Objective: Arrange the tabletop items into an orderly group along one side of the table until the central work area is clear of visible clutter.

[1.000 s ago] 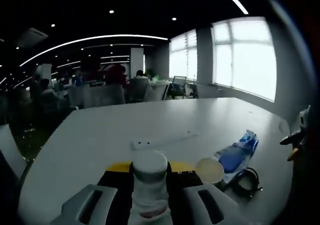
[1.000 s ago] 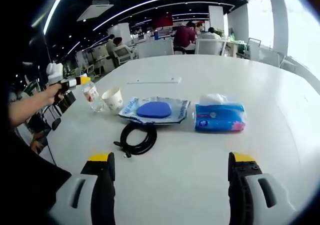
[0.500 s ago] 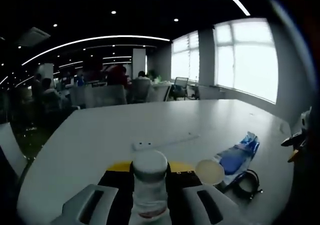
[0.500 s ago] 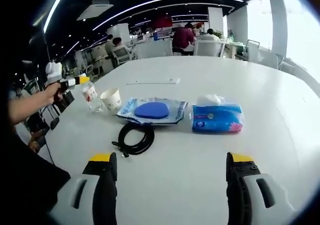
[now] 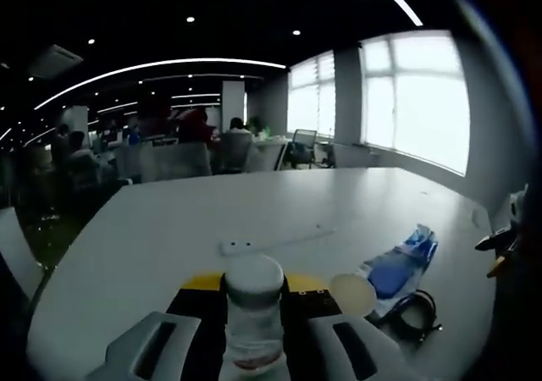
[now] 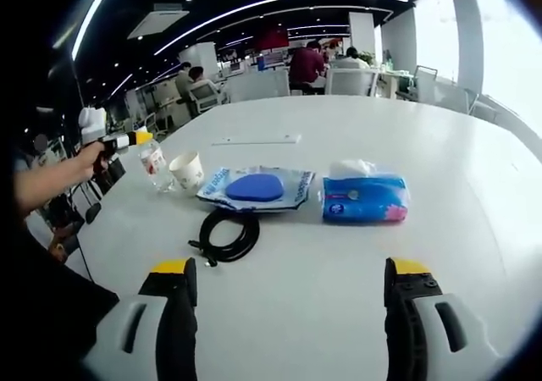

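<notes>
A small clear bottle (image 5: pixel 251 313) with a white cap stands upright between the jaws of my left gripper (image 5: pixel 251 334), which is shut on it. In the right gripper view the bottle (image 6: pixel 153 162) stands on the table at the left, with the left gripper (image 6: pixel 127 139) at its top. Beside it come a paper cup (image 6: pixel 186 171), a blue pouch (image 6: pixel 254 188), a coiled black cable (image 6: pixel 227 233) and a blue tissue pack (image 6: pixel 364 199). My right gripper (image 6: pixel 290 313) hovers open over the near table, with nothing between its jaws.
A thin white strip (image 6: pixel 256 140) lies farther back on the white table (image 6: pixel 440 144). The cup (image 5: pixel 353 292), the pouch (image 5: pixel 398 267) and the cable (image 5: pixel 415 309) lie right of the bottle. Chairs, desks and people fill the office behind.
</notes>
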Tool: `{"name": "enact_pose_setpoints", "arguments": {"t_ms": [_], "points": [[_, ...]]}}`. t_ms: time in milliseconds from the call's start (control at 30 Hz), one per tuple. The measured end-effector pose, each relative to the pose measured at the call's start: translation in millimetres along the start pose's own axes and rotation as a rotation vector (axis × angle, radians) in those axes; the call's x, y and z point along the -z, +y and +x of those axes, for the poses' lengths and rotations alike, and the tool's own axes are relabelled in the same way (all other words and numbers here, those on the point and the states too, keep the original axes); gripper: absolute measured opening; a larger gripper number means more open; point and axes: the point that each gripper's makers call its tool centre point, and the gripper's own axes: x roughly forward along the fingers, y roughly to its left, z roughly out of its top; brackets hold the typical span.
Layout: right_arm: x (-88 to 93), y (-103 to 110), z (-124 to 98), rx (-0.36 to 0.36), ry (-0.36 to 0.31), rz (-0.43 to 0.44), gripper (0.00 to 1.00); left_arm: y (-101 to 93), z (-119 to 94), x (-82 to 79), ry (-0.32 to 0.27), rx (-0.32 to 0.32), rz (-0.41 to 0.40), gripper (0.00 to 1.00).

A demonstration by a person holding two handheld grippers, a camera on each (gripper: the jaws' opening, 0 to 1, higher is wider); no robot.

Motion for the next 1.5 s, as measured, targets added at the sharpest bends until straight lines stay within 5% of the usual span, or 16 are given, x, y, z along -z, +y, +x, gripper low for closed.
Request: {"name": "enact_pose_setpoints", "arguments": {"t_ms": [1200,1500], "points": [[3.7,-7.4,-3.0,0.017,-0.010,0.029,0.88,-31.9,16.8,-5.0,0.009,0.081,0.026,0.22],[4.0,-6.0,-1.0,0.010,-0.008,0.026,0.88,-37.4,14.3,-9.8,-0.007,0.123,0.037,0.29]]}}
